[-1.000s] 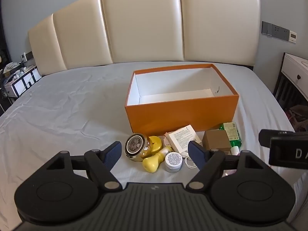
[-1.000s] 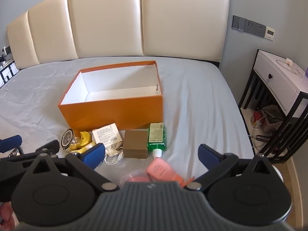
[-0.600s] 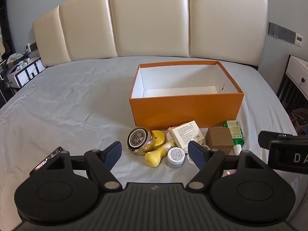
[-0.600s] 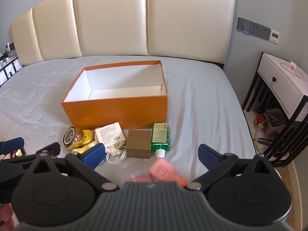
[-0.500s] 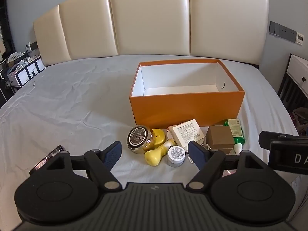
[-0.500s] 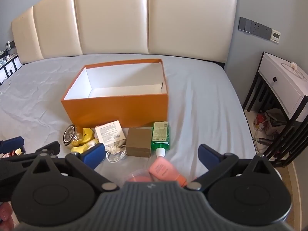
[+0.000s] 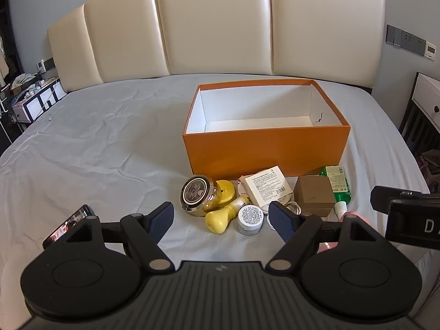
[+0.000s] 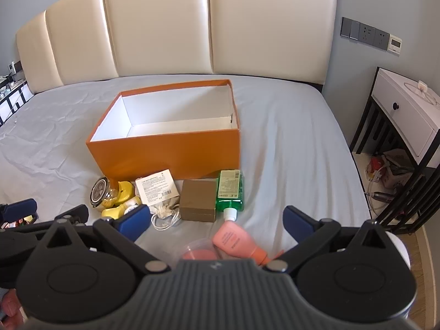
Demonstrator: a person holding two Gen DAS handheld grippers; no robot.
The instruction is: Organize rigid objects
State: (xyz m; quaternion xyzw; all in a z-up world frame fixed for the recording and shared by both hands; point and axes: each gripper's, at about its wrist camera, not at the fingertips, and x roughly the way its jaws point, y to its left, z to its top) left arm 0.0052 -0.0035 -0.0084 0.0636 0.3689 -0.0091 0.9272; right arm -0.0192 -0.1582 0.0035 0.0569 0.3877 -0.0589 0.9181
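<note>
Half the pink tub (image 8: 198, 253) hides behind the right tool (image 8: 217, 222).

- Orange cardboard box (image 7: 265, 148): matt outer walls, smooth white paper-like lining inside.
- Grey bed sheet (image 7: 96, 148): cloth, matt, finely creased.
- Cream padded headboard (image 7: 214, 24): leather-like, smooth, glossy with soft highlights.
- Round jar with dark lid (image 7: 198, 195): shiny metallic gold-toned wall; lid face printed, semi-gloss.
- Yellow bulb-shaped plastic bottle (image 7: 220, 216): smooth, slight sheen.
- Small brown cardboard cube (image 8: 198, 199): matt, plain.
- Flat white carton with printed text (image 8: 156, 187): paper card, matt.
- Green translucent plastic bottle (image 8: 230, 192): glossy, paper label.
- Pink squeeze tube (image 8: 233, 240): smooth, satin plastic.
- Left gripper (image 7: 221, 220) and right gripper (image 8: 216, 221): matt black plastic bodies; blue pads (image 7: 162, 220) finely textured, rubber-like.
</note>
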